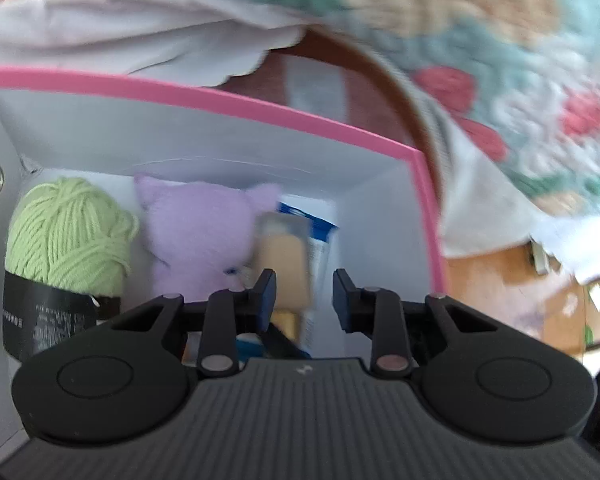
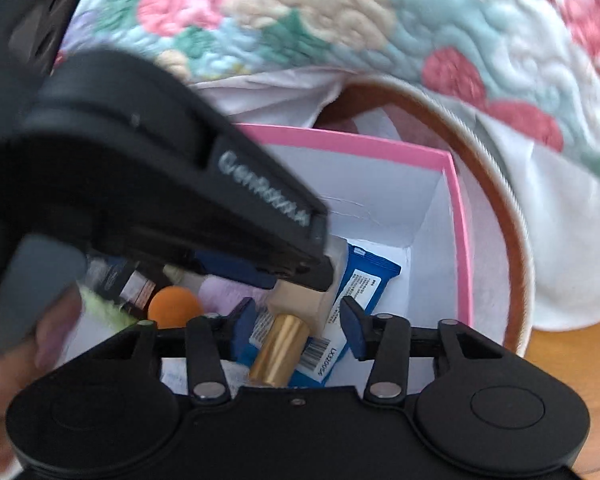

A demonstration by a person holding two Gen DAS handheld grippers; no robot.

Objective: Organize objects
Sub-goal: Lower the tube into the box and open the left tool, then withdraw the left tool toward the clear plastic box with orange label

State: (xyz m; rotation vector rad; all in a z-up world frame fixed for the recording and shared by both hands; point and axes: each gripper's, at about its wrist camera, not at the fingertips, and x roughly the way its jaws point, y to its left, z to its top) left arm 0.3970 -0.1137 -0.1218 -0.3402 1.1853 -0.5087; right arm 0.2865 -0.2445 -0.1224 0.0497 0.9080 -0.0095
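Note:
A white box with a pink rim (image 1: 220, 98) holds a green yarn ball (image 1: 66, 236), a purple plush cat (image 1: 204, 236), a beige bottle (image 1: 284, 264) and a blue packet (image 1: 316, 228). My left gripper (image 1: 304, 298) hangs inside the box, open, with the bottle just past its left finger and no pad pressing it. In the right wrist view the bottle (image 2: 300, 300) lies on the blue packet (image 2: 370, 276), gold cap (image 2: 280, 350) nearest me. My right gripper (image 2: 298, 324) stands open astride the cap, with a gap on its right side. The left gripper's black housing (image 2: 140, 184) covers the box's left half.
An orange ball (image 2: 174, 304) and a dark tube (image 2: 128, 280) lie at the box's left. The box (image 2: 458, 220) sits inside a round brown-rimmed basket (image 2: 516, 240). A floral quilt (image 2: 340, 12) hangs over the back. A hand (image 2: 20, 352) grips the left tool. Wood surface (image 2: 572, 356) shows at the right.

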